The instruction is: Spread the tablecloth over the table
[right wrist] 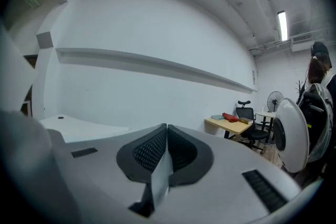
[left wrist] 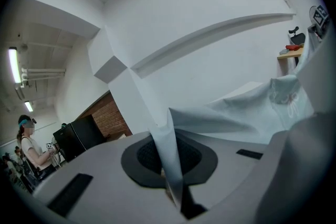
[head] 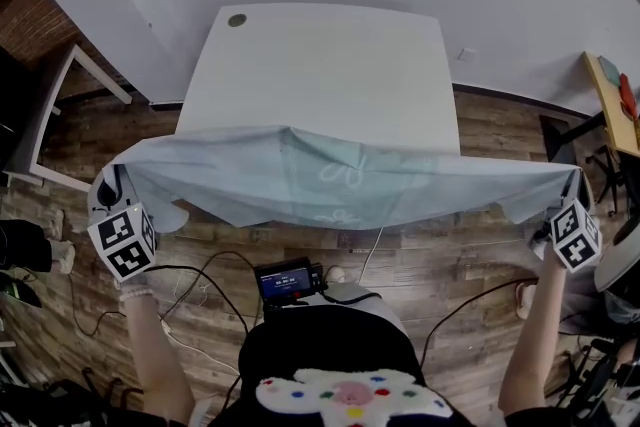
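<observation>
A pale blue tablecloth (head: 330, 180) hangs stretched in the air between my two grippers, over the near edge of the white table (head: 320, 65). My left gripper (head: 112, 185) is shut on the cloth's left corner. My right gripper (head: 578, 183) is shut on the right corner. In the left gripper view the tablecloth (left wrist: 170, 160) runs as a thin fold out from between the black pads (left wrist: 144, 157) and away to the right. A narrow strip of tablecloth (right wrist: 163, 173) is pinched between the pads (right wrist: 184, 152) in the right gripper view. Most of the tabletop is bare.
Cables and a small black device (head: 288, 279) lie on the wooden floor by my feet. A wooden desk (head: 612, 100) with red things stands at the right, an office chair (right wrist: 251, 120) beside it. A person (left wrist: 29, 147) stands at the far left.
</observation>
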`<state>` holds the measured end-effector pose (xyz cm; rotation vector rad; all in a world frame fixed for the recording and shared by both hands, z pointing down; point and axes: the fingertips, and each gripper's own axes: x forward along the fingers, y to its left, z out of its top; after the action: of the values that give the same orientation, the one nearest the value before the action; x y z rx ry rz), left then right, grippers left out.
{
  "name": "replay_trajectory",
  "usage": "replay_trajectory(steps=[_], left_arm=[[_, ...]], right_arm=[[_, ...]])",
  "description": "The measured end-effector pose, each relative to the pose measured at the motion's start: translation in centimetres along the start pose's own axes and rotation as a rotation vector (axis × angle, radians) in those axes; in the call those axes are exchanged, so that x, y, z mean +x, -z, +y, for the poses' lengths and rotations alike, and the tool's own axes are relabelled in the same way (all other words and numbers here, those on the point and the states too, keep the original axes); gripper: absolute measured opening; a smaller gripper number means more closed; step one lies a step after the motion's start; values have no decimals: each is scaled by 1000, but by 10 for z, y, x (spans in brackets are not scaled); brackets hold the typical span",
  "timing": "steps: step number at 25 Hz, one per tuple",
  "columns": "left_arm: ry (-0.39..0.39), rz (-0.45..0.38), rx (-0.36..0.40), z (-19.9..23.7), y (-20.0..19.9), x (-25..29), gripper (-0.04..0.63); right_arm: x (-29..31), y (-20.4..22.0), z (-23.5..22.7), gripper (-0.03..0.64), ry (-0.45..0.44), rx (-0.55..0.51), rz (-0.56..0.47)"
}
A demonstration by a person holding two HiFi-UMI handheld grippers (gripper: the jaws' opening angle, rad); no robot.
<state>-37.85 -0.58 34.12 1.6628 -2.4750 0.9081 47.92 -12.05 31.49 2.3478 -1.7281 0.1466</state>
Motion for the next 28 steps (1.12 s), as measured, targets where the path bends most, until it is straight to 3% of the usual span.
replay_trajectory(steps=[9, 20, 28], left_arm=[[-59, -76, -12, 16, -38, 7, 14], [-141, -150, -13, 55, -81, 30, 14], [-154, -152, -21, 72, -97, 82, 14]], right_arm=[[36, -38, 18, 34, -99, -20, -71], [66, -93, 34, 33, -140, -46, -165], [98, -107, 60, 34, -139, -60, -169]])
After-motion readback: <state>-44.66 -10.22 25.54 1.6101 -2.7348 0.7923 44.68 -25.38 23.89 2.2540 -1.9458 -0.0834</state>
